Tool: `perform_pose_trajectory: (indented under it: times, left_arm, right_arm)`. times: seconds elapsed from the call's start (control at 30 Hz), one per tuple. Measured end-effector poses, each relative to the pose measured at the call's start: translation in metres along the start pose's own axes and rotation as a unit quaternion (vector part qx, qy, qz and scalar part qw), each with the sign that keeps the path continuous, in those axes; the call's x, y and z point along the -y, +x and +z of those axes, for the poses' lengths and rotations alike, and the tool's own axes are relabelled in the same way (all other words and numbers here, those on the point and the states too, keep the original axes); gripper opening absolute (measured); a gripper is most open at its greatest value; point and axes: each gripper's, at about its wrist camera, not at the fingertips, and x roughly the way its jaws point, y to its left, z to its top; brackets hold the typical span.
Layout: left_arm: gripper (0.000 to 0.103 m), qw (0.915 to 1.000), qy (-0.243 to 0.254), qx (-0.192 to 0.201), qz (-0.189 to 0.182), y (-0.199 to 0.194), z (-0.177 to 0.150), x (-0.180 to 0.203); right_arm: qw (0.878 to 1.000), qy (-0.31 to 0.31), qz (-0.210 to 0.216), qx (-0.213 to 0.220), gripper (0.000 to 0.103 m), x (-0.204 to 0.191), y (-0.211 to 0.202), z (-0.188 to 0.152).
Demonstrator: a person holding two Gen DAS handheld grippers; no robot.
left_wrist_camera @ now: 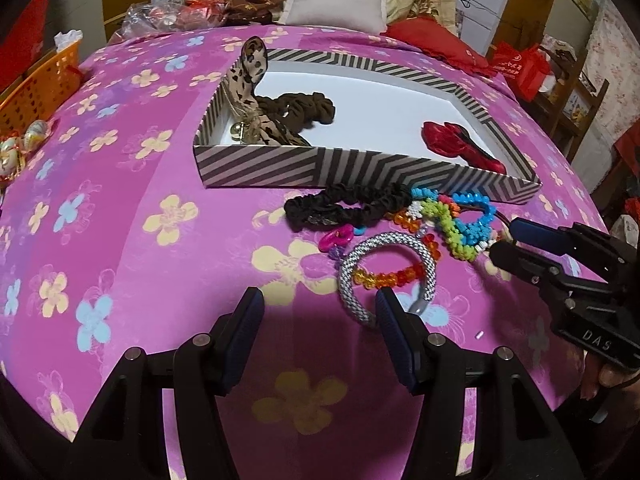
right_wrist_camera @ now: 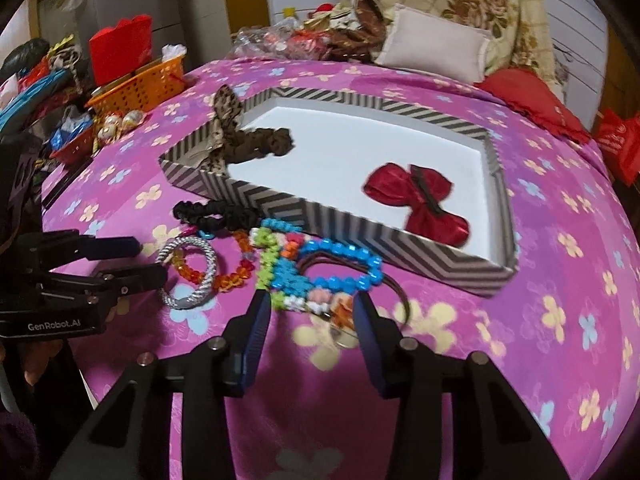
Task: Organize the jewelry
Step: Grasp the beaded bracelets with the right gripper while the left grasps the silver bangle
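Striped tray (left_wrist_camera: 264, 168) holds three hairpieces; both grippers' fingers (left_wrist_camera: 390, 312) spread, gripping nothing.

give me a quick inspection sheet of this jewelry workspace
surface: pink flowered cloth.
job's things: striped tray holds red bow, brown scrunchie, leopard tie; black scrunchie, silver bangle, bead bracelets lie in front of it.
clutter: orange basket, pillow, red bags.
grippers: left gripper open beside bangle; right gripper astride bead bracelets, pads not seen pressing.
cables: nothing seen.
surroundings: bedding, shelves.
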Motion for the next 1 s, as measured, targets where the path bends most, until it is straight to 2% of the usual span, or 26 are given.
perform_pose_trajectory:
  times: [0.17, 0.47, 0.5, 0.57, 0.67, 0.73, 1.0]
  left_arm:
    - [0.048, 1.0, 0.004, -0.001, 0.004, 0.002, 0.002, 0.001]
    - [0.048, 0.9999, 0.01, -0.001, 0.008, 0.003, 0.002, 0.003]
    - [0.046, 0.9999, 0.011, 0.0, 0.009, 0.003, 0.003, 0.004]
    - [0.019, 0.9998, 0.017, 0.004, 0.011, 0.003, 0.003, 0.006]
    - [0.001, 0.9996, 0.027, 0.004, 0.011, 0.004, 0.003, 0.008]
    - [0.0, 0.9997, 0.024, 0.005, 0.007, 0.003, 0.003, 0.007]
    - [0.0, 0.9996, 0.011, 0.023, -0.014, -0.012, 0.006, 0.002]
  right_arm:
    - [1.0, -0.024, 0.002, -0.015, 0.037, -0.007, 0.015, 0.006]
    - [0.998, -0.056, -0.001, -0.013, 0.035, -0.006, 0.023, 0.014]
    - [0.998, -0.058, 0.0, -0.012, 0.028, -0.006, 0.023, 0.014]
    - [0.998, -0.058, 0.001, -0.008, 0.016, -0.007, 0.021, 0.011]
    - [0.999, -0.054, 0.002, -0.004, 0.016, -0.007, 0.018, 0.007]
    - [0.999, -0.044, 0.003, -0.001, 0.013, -0.004, 0.015, 0.005]
    - [0.999, 0.019, 0.019, 0.034, 0.013, 0.018, -0.016, 0.0]
